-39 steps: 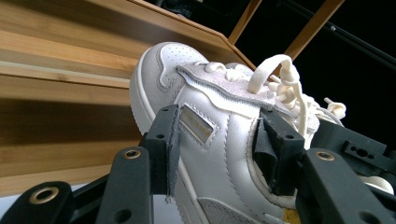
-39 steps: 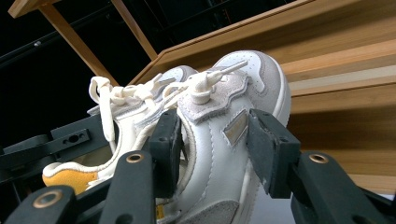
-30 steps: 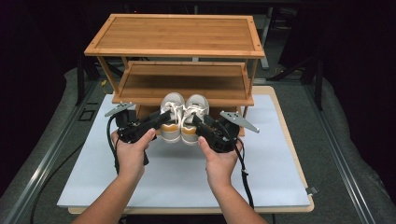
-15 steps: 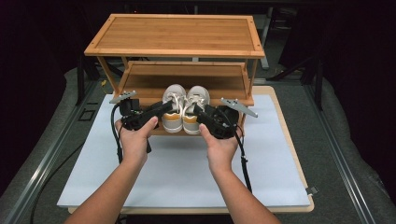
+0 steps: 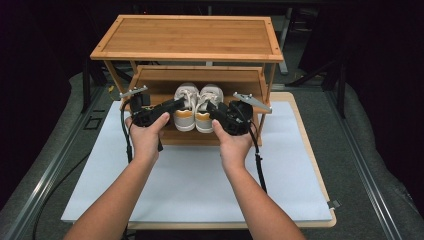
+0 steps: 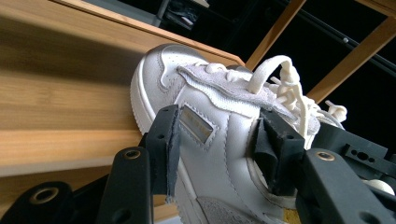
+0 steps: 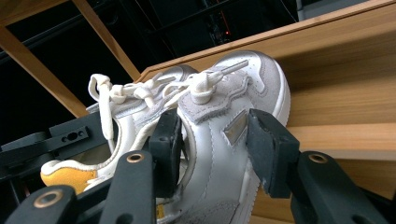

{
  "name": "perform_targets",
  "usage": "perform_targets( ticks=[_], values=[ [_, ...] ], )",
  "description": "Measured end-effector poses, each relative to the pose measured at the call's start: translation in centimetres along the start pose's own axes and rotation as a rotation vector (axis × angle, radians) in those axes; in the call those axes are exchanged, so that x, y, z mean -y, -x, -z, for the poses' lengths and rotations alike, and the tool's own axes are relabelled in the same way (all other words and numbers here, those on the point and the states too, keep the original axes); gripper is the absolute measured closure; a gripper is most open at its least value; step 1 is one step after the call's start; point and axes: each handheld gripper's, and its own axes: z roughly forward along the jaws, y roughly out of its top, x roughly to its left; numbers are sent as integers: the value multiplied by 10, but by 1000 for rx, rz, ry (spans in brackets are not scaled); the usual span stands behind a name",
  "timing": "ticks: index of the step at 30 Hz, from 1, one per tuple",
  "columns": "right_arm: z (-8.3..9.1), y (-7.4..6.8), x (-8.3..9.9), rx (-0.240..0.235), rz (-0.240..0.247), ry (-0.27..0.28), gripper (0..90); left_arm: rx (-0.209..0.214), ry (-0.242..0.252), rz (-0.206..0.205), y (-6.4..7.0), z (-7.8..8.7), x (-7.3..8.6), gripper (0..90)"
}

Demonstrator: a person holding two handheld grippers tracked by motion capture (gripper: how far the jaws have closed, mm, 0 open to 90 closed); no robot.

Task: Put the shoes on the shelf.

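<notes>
**Pair of sneakers held at the lower shelf, toes pointing in**

The bamboo shoe rack (image 5: 186, 37) stands at the far end of the white mat (image 5: 200, 185), and its lower shelf (image 5: 150, 82) is where the action sits. The two white sneakers sit side by side, touching, long axes running away from the person, toes toward the back of the rack and the yellow heels toward the hands. The left sneaker (image 5: 185, 107) is the left hand's job, the right sneaker (image 5: 207, 107) the right hand's; each hand is as near its shoe as the other.

The left gripper (image 5: 175, 104) comes in from the outer left side, its jaws clamped across the shoe's mid-body, one pad on the outer side panel and one at the collar. The right gripper (image 5: 214, 109) mirrors it from the right, jaws closed on its own shoe just behind the laces.

Whether the soles rest on the shelf board cannot be told. To my eye the pair goes straight forward; the top shelf overhead and the side posts (image 5: 264, 100) are the things to clear, and the loose laces (image 6: 285, 84) could snag
</notes>
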Motion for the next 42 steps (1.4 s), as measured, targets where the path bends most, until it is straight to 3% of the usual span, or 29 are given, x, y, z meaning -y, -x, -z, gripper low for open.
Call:
perform_targets(
  ticks=[2,4,6,7,13,17,19,23,24,25,32,37,42],
  values=[
    [-2,1,-2,15,1,-21,560,-3,-3,-3,-1,-3,-2,537],
    [-6,3,-4,0,-2,-5,560,2,-8,2,-2,-6,-4,538],
    [-6,5,-8,10,8,-39,560,6,-13,10,-4,-10,-5,538],
    [-9,6,-8,4,6,-19,560,5,-16,13,-4,-12,-5,537],
    [-16,12,-14,20,10,-33,562,3,-28,23,-7,-21,-8,538],
    [-20,16,-15,13,-13,-36,563,-6,-38,14,-7,-26,-14,537],
    [-21,17,-17,30,-14,-51,563,-4,-46,20,-8,-28,-15,536],
    [-27,19,-20,14,-20,-46,563,0,-53,35,-12,-31,-17,535],
    [-27,20,-21,31,-18,-65,563,4,-55,42,-13,-32,-17,534],
    [-29,21,-20,10,-27,-52,563,11,-54,52,-14,-32,-18,531],
    [-34,25,-22,13,-63,-60,564,16,-65,61,-17,-35,-21,516],
    [-36,23,-25,24,-33,-63,556,0,-77,58,-15,-37,-24,502],
    [-36,23,-25,31,-36,-64,539,7,-82,61,-15,-38,-25,468]
  ],
)
